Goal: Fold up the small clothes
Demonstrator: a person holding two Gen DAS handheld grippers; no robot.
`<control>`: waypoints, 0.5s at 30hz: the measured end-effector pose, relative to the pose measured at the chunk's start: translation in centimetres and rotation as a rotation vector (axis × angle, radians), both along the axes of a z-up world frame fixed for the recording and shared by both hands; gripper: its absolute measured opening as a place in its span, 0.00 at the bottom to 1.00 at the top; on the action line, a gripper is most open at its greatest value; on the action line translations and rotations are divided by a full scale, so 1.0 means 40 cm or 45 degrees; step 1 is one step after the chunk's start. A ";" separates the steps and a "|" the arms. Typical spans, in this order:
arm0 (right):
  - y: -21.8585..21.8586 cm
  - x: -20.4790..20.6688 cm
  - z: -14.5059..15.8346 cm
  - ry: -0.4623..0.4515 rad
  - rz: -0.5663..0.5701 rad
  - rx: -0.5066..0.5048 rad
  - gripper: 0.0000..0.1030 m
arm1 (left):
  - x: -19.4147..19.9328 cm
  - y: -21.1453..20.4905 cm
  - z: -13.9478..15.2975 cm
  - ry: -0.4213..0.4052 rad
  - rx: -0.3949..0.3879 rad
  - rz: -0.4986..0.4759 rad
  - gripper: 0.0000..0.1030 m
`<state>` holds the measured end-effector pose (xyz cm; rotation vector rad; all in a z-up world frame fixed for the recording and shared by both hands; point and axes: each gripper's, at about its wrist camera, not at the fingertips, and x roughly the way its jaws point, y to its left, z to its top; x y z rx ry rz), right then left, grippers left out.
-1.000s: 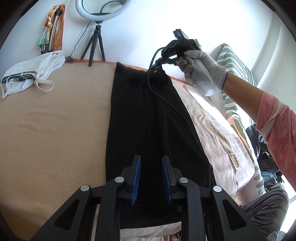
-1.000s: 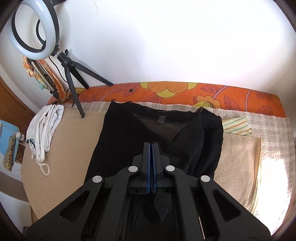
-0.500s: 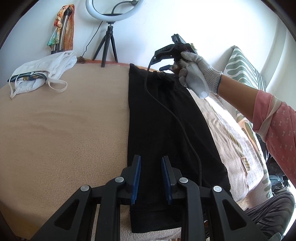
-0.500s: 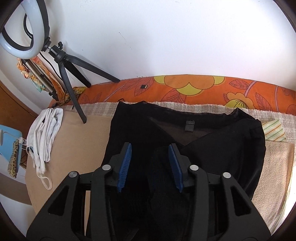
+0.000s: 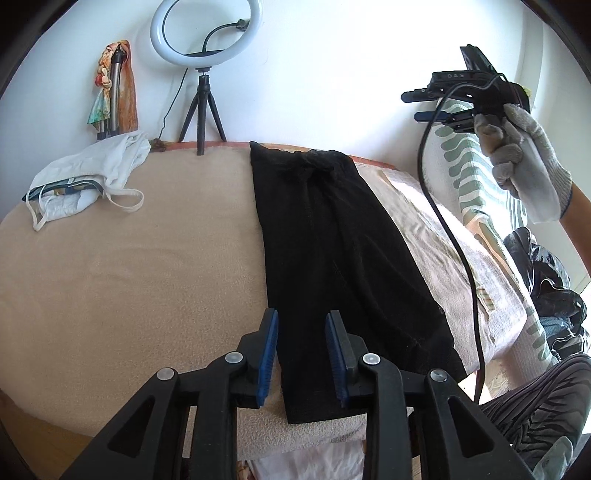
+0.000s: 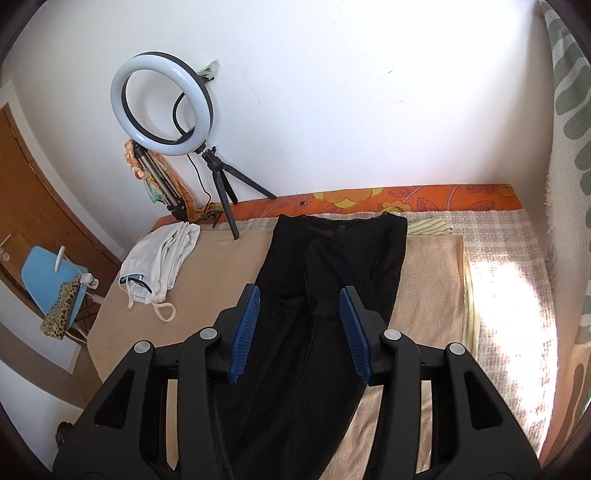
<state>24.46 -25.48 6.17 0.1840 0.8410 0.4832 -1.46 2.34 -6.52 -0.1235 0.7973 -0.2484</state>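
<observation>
A black garment point(image 5: 340, 258) lies folded lengthwise into a long strip on the bed, directly ahead of the empty, parted left gripper point(image 5: 301, 350) and below the raised, open right gripper point(image 6: 299, 328); crosswise folds likely remain.

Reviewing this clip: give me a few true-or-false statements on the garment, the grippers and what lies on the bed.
1. The black garment lies flat as a long strip on the beige blanket. True.
2. The right gripper is clamped on the garment. False: its jaws stand open and hold nothing, raised above the bed.
3. A white garment lies bunched near the ring light. True.
4. The left gripper is shut on cloth. False: its jaws are apart, just above the strip's near end.
5. The ring light lies flat on the bed. False: it stands on a tripod.
</observation>
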 end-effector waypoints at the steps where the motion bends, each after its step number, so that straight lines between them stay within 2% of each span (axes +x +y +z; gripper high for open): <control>1: -0.020 -0.049 0.006 0.004 -0.003 -0.003 0.47 | -0.004 0.005 0.001 0.007 0.003 -0.015 0.29; 4: -0.057 -0.188 -0.003 0.023 -0.030 -0.026 0.47 | -0.014 0.018 -0.004 0.042 0.004 -0.044 0.31; 7: -0.073 -0.322 -0.045 0.053 -0.051 -0.053 0.47 | -0.017 0.021 -0.014 0.078 0.022 -0.076 0.35; 11: -0.057 -0.466 -0.157 0.147 -0.074 -0.104 0.47 | -0.001 0.027 -0.045 0.176 -0.033 -0.103 0.40; 15: -0.018 -0.562 -0.279 0.300 -0.041 -0.064 0.44 | 0.025 0.035 -0.087 0.274 -0.103 -0.092 0.40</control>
